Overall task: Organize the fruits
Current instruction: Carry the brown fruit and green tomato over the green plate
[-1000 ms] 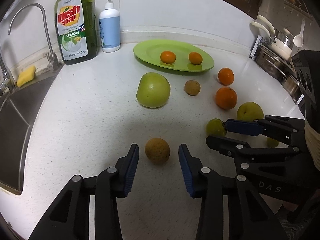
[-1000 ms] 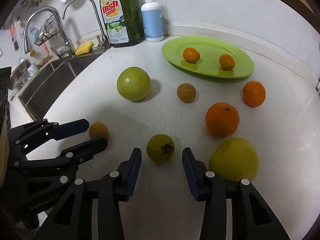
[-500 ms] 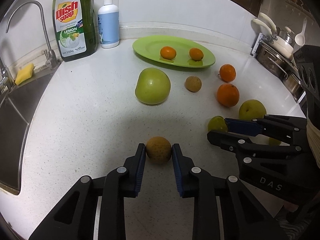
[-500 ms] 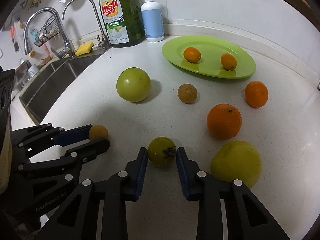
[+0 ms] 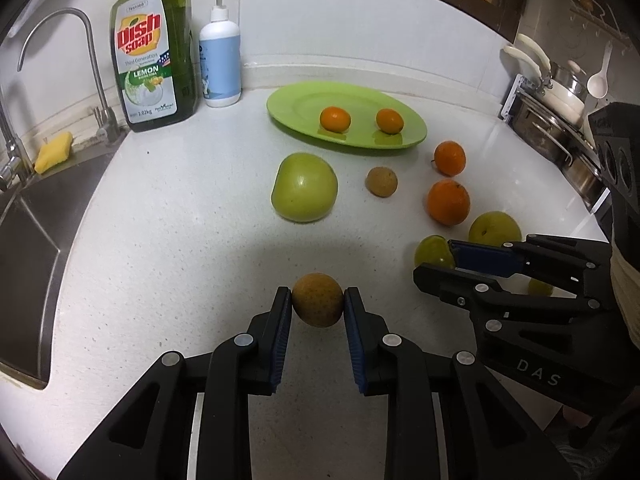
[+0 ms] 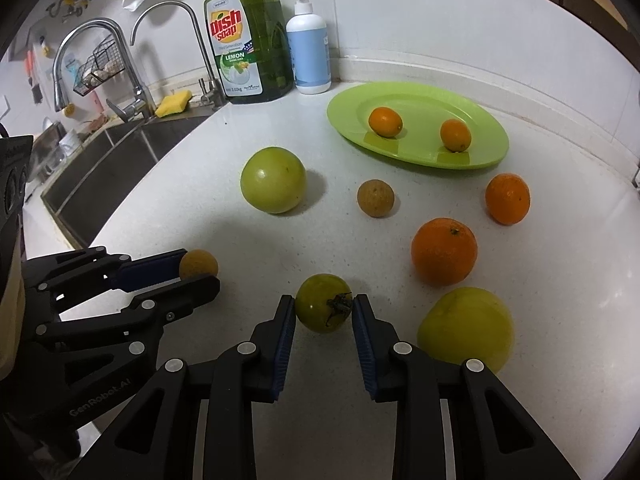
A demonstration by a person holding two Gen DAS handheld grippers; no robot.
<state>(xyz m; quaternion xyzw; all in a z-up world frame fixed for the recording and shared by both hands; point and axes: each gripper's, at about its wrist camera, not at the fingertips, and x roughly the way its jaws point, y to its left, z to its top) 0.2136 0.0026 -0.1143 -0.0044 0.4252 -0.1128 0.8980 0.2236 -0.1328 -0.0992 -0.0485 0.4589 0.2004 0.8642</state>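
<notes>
White counter (image 5: pixel 168 216), brown fruit (image 5: pixel 317 299) between left gripper (image 5: pixel 317 306) pads

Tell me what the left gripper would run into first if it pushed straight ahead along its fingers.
The left gripper is shut on the brown fruit. Straight ahead, the big green fruit looks first in line, though depth is uncertain.

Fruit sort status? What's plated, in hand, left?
Done: two small oranges on the green plate. In hand: left hand-held gripper clamps a brown round fruit; right hand-held gripper clamps a green tomato. Left: five fruits loose on the counter.
</notes>
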